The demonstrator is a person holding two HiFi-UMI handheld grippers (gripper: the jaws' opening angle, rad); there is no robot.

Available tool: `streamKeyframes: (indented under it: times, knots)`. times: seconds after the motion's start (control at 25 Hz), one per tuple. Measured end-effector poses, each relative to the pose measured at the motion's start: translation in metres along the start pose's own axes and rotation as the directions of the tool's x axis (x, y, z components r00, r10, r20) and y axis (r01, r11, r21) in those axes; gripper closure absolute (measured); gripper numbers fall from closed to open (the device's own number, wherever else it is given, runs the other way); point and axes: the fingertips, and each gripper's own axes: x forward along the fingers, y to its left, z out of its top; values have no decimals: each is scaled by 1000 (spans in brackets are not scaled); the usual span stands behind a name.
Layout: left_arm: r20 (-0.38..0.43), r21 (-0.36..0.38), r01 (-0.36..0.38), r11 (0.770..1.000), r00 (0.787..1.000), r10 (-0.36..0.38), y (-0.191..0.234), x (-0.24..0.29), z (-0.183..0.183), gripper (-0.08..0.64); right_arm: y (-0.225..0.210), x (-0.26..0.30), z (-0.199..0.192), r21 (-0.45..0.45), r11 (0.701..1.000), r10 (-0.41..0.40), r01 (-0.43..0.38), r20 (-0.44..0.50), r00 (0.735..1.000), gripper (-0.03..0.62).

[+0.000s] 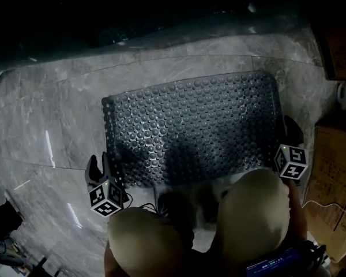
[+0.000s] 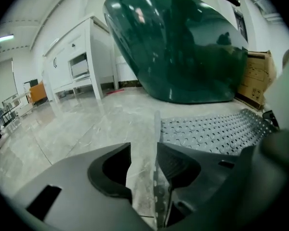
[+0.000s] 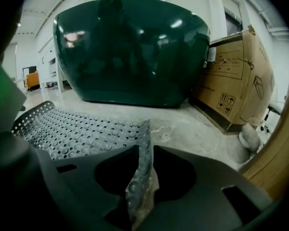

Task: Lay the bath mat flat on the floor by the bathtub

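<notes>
Grey marble floor runs up to one dark green bathtub; what is inside it cannot be seen. One bath mat, dark and covered in round bumps, lies spread on the floor just in front of the tub, mostly flat, with its near corners raised at the two grippers.

The left gripper is at the mat's near left corner. Its jaws stand apart, with bare floor showing in the gap and the mat's thin edge standing just against the inner face of the right-hand jaw. The right gripper is at the mat's near right corner, jaws pinching an upturned fold of the mat's edge.

Two cardboard boxes stand on the right, beside the mat; their contents do not show. One white cabinet stands left of the tub. The person's two knees fill the lower head view.
</notes>
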Motion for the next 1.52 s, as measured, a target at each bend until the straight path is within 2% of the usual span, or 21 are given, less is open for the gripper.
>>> streamKeyframes:
  times: [0.08, 0.12, 0.16, 0.28, 0.36, 0.44, 0.56, 0.68, 0.96, 1.04, 1.16, 1.28, 1.4, 1.52]
  knots:
    - [43, 4, -1, 1000, 999, 0, -7, -6, 15, 402, -3, -7, 11, -12, 1000, -29, 29, 36, 999, 551]
    - [65, 12, 0, 1000, 998, -1, -10, -9, 21, 469, -1, -8, 15, -11, 1000, -26, 27, 51, 998, 562]
    - [84, 22, 11, 1000, 996, -13, -15, -11, 26, 504, 1, -9, 18, -7, 1000, -16, 16, 62, 998, 568]
    - [115, 62, 98, 993, 988, -105, -39, -9, 33, 518, 10, -7, 20, 5, 1000, 22, -23, 76, 997, 568]
    - [97, 63, 155, 986, 982, -161, -57, -1, 29, 518, 13, -6, 17, 15, 999, 50, -51, 79, 996, 568]
    - [65, 65, 181, 981, 981, -185, -64, 10, 20, 518, 15, -7, 15, 7, 998, 64, -65, 82, 995, 568]
    - [17, 52, 176, 983, 984, -177, -59, 27, 2, 518, 13, -11, 15, -19, 998, 60, -59, 82, 995, 568]
    - [-19, 20, 155, 988, 988, -155, -47, 40, -12, 517, 8, -12, 12, -1, 998, 59, -60, 78, 995, 568]
    - [-78, -10, 122, 992, 989, -123, -34, 55, -34, 517, 14, -10, 16, 18, 995, 96, -98, 96, 991, 568]
    - [-72, -13, 117, 993, 990, -118, -32, 54, -31, 517, 21, -8, 21, 14, 993, 115, -117, 107, 988, 568]
    - [5, 2, 124, 992, 992, -124, -37, 46, -2, 517, 31, -2, 42, -4, 988, 154, -155, 148, 977, 568]
    - [106, 47, 136, 990, 984, -141, -48, 37, 43, 517, 42, 5, 79, -21, 982, 189, -189, 222, 956, 568]
    - [206, 81, 144, 986, 966, -158, -59, 31, 91, 517, 59, 11, 122, -36, 973, 229, -229, 296, 927, 568]
    - [292, 106, 137, 985, 943, -162, -71, 27, 138, 518, 88, 12, 164, -83, 955, 296, -286, 362, 884, 568]
